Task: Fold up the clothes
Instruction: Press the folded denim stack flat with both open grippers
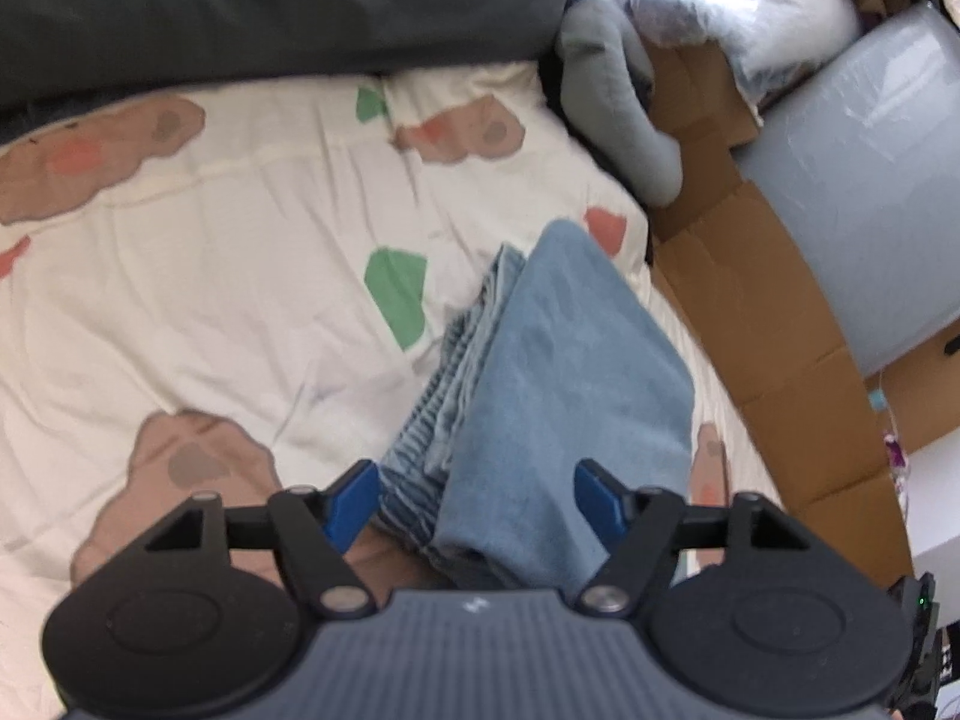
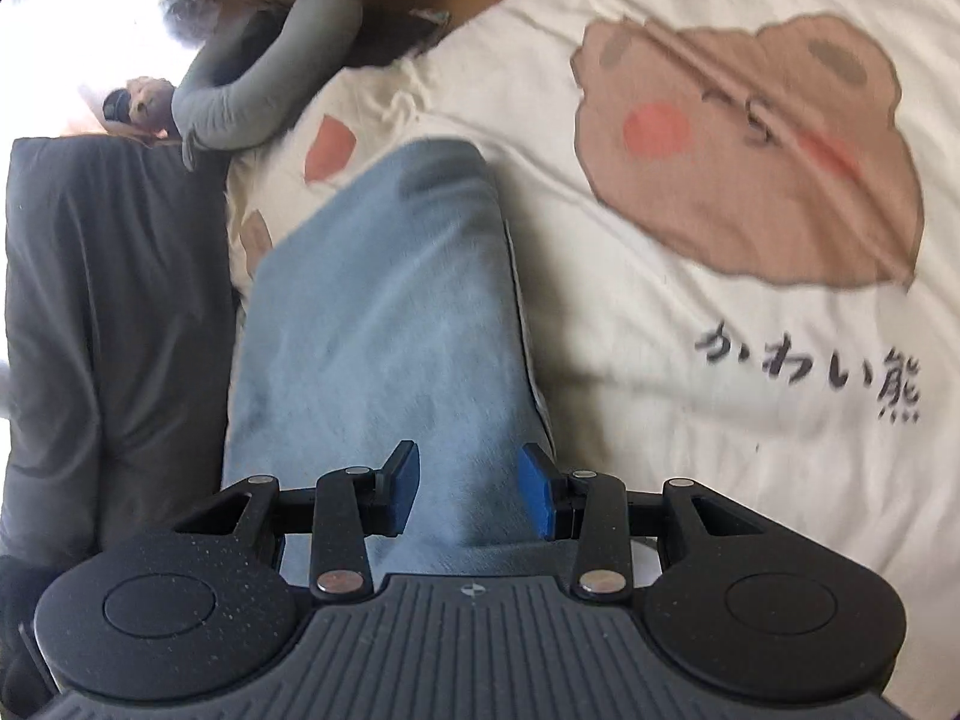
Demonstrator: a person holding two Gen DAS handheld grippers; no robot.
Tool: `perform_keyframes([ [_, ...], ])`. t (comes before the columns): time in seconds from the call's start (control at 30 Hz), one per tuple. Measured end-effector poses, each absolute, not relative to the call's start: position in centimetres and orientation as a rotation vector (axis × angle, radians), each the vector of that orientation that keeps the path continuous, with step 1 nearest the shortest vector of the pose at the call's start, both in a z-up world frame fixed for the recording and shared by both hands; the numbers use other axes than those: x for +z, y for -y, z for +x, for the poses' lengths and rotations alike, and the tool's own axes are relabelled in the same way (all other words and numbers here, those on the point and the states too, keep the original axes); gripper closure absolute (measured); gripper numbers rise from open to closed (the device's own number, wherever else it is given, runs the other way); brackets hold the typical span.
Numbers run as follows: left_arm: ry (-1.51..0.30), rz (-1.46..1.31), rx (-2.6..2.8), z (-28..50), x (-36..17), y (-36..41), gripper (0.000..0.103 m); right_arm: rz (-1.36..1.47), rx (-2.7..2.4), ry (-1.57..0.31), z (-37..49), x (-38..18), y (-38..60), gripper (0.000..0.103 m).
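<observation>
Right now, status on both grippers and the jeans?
Left gripper open, right gripper open, both straddling folded jeans. Jeans flat on bedsheet. Nothing blocking.

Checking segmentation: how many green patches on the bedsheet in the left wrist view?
2: one green patch left of the folded blue garment, one near the dark bedding at top. More may be hidden under the fabric.

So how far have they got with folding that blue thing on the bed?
Mostly done, it seems: the blue garment already lies in a narrow folded stack on the bear-print bedcover, layered edges showing. Both the left tongs and right tongs are open around it, gripping nothing. Perhaps a final fold or tidy remains; no other clothes are clearly waiting.
</observation>
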State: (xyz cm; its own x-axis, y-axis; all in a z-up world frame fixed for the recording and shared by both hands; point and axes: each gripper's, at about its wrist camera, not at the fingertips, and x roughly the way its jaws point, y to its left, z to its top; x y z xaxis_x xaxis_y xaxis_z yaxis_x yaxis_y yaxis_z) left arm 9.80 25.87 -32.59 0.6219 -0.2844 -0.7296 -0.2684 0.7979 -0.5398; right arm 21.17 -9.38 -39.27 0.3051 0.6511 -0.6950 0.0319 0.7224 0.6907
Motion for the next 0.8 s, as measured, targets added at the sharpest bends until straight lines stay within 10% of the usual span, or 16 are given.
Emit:
perform_keyframes([
  [0.13,-0.952,-0.666,-0.046,9.9,-33.2,-25.4,0.064,0.653,0.432,-1.231,19.6,-40.3,9.3,0.073],
  [0.4,-0.954,-0.649,-0.043,10.2,-33.1,-25.5,0.072,0.646,0.421,-1.329,16.4,-40.2,9.0,0.103],
  [0.73,-0.930,-0.583,-0.054,10.3,-31.6,-25.7,0.085,0.673,0.419,-1.330,14.5,-40.1,10.3,0.101],
  [0.8,-0.927,-0.573,-0.051,10.5,-31.3,-25.8,0.085,0.686,0.424,-1.300,15.1,-39.6,10.9,0.084],
])
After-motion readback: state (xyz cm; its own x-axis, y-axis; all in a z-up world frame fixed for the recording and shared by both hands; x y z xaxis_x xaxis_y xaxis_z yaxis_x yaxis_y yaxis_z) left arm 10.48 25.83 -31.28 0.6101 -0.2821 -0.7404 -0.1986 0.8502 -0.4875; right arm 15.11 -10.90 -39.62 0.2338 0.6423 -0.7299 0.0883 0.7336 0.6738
